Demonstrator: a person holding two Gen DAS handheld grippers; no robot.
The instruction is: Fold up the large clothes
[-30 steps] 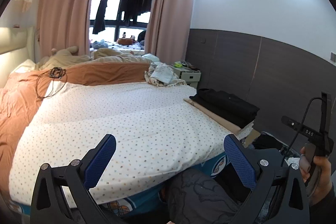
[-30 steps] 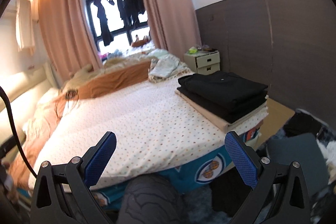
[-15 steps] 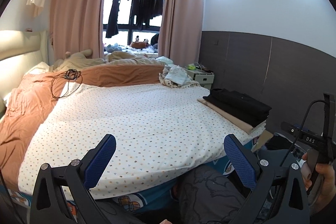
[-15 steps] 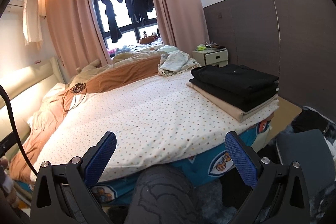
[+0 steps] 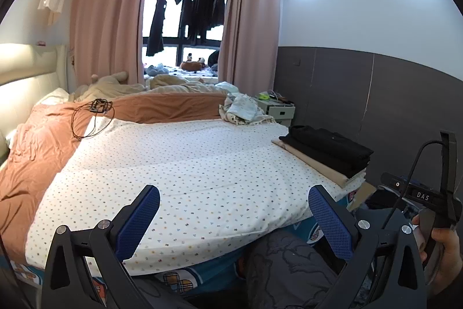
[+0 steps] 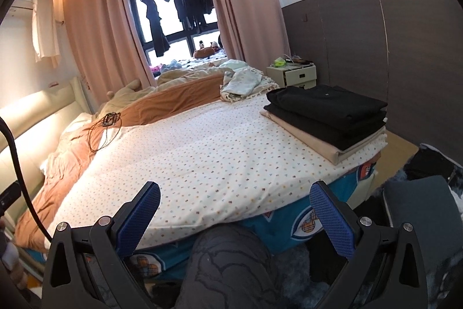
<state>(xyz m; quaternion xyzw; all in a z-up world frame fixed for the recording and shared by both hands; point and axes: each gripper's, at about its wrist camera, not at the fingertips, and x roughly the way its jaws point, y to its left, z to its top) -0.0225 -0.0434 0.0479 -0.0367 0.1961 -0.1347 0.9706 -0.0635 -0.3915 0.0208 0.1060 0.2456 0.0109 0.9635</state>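
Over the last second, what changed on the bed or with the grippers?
Only the cameras moved: both views rose and tilted up, showing more ceiling and window. Left gripper and right gripper stayed wide open and empty. The folded stack, the crumpled clothes and the cable lie where they were; nothing was taken or released.

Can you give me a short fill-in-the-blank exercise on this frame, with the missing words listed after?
1. Both the left hand-held gripper and the right hand-held gripper are ____ and hold nothing.
2. The top garment of the folded stack is ____ in colour.
3. The bottom layer of that stack is ____ in colour.
4. The coiled black cable lies partly on the ____ blanket.

Missing words: open; black; beige; orange
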